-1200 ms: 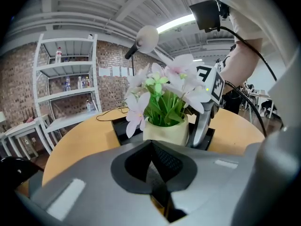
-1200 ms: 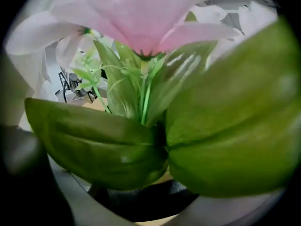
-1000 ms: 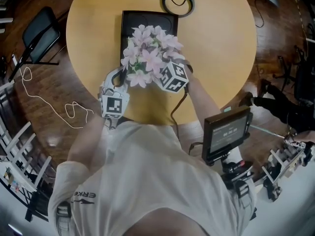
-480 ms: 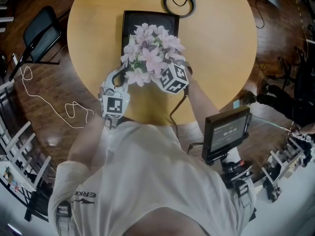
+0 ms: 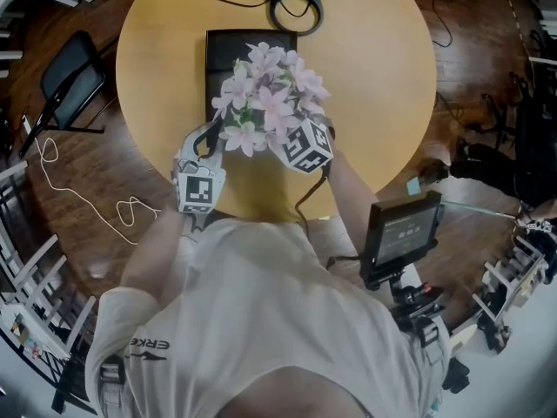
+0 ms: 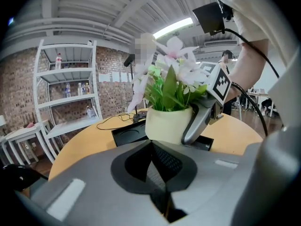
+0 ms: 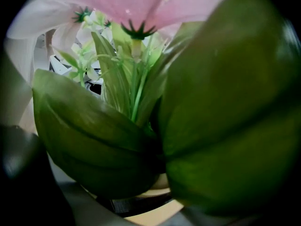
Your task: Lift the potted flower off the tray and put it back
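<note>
The potted flower (image 5: 265, 98) is seen upright over the near end of the black tray (image 5: 224, 55), its pink blooms spread above a cream pot (image 6: 167, 124). The long axis of the plant runs straight up from the pot, so the lift and the return are judged to be a plain rise and fall along that line, with the tray directly beneath.

The pot is grasped by the right gripper (image 6: 196, 122). One grey jaw is laid flat against the pot's right flank in the left gripper view, and the jaws have just been closing with the pot between them. The right gripper view is filled by leaves and a bloom, with only a strip of the pot's rim shown below. Whether the base has cleared the tray cannot be told for certain, since the bottom edge is cut off by the other tool's body.

The left gripper (image 6: 153, 149) is held just beside the pot on its near left, pointed at it, with its jaws clenched together on nothing. The right hand is thus the only one on the pot.

The tray sits on the far half of the round wooden table (image 5: 374, 68).
</note>
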The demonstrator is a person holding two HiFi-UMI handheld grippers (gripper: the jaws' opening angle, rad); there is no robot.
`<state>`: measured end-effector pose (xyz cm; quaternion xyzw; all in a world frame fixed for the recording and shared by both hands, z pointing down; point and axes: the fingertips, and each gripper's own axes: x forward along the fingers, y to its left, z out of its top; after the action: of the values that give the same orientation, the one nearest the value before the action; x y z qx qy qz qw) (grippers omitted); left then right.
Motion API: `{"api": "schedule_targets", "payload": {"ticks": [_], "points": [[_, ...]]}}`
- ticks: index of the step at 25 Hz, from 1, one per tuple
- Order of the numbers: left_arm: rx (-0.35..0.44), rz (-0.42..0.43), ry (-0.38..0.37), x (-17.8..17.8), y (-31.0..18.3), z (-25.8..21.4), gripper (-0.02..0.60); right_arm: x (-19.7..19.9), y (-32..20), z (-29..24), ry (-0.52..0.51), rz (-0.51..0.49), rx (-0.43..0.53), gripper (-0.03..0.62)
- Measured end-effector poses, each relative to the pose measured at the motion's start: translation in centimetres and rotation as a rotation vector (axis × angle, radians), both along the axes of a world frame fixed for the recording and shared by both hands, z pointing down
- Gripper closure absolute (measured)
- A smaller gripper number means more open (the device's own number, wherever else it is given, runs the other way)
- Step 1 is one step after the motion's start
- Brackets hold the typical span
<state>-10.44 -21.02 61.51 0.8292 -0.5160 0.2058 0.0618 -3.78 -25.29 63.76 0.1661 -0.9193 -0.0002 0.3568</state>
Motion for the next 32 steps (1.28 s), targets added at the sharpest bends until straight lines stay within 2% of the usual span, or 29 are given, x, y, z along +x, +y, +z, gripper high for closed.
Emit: {"api": "schedule_targets", "payload": {"ticks": [6, 13, 18, 21, 27, 32], "points": [[0.059, 0.025, 0.008, 2.1, 0.0, -3.1, 0.580, 2.9, -0.2, -5.0, -0.055, 0.097, 0.062, 0.033], [0.125, 0.017, 0.023, 4.1, 1.0, -6.3, 0.580, 5.2, 0.9, -10.3, -0.102, 0.115, 0.144, 0.033], [0.184, -0.016, 0.014, 5.2, 4.3, -9.3, 0.580, 6.2, 3.8, -14.4, -0.147, 0.092, 0.207, 0.033], [0.200, -0.056, 0.009, 5.3, 6.2, -10.3, 0.580, 6.5, 5.5, -15.9, -0.186, 0.071, 0.211, 0.033], [0.213, -0.131, -0.013, 4.1, 8.5, -10.6, 0.580, 6.2, 7.9, -16.0, -0.206, 0.009, 0.216, 0.033], [0.227, -0.133, -0.013, 3.5, 10.2, -10.7, 0.580, 5.5, 10.3, -15.8, -0.196, -0.009, 0.219, 0.033]]}}
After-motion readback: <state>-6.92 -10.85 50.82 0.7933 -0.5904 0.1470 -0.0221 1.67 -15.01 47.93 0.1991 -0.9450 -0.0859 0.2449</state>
